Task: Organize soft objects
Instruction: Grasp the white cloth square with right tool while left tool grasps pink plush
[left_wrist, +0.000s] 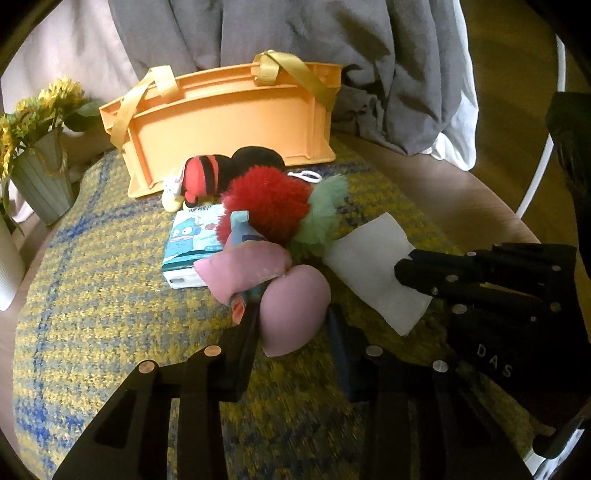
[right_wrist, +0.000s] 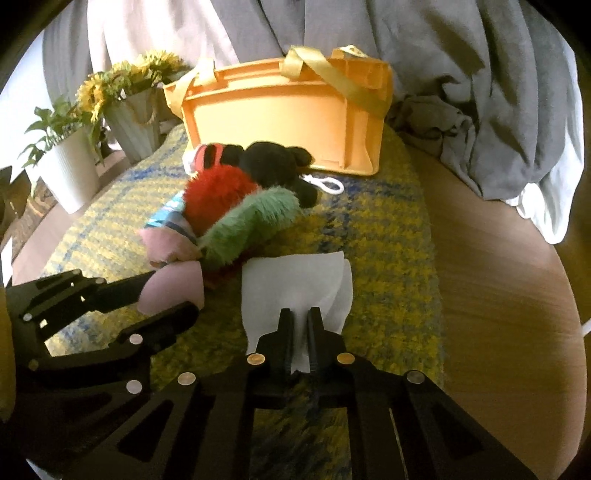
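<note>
A pink plush (left_wrist: 291, 310) lies on the yellow-blue knit mat (left_wrist: 110, 295). My left gripper (left_wrist: 288, 317) has its jaws around the plush's rounded end, closed onto it; it also shows in the right wrist view (right_wrist: 173, 295). My right gripper (right_wrist: 299, 325) is shut on the near edge of a white folded cloth (right_wrist: 295, 284), which shows in the left wrist view too (left_wrist: 373, 273). Behind lie a red and green fuzzy toy (left_wrist: 273, 206), a black and red plush (left_wrist: 229, 170) and a tissue pack (left_wrist: 192, 240). An orange basket (left_wrist: 229, 118) with yellow handles stands at the back.
A vase of sunflowers (left_wrist: 40, 177) stands at the mat's far left, with a white plant pot (right_wrist: 70, 170) beside it. Grey and white bedding (left_wrist: 332, 55) lies behind the basket. Bare round wooden tabletop (right_wrist: 498, 295) shows right of the mat. A white loop cord (right_wrist: 328, 184) lies near the basket.
</note>
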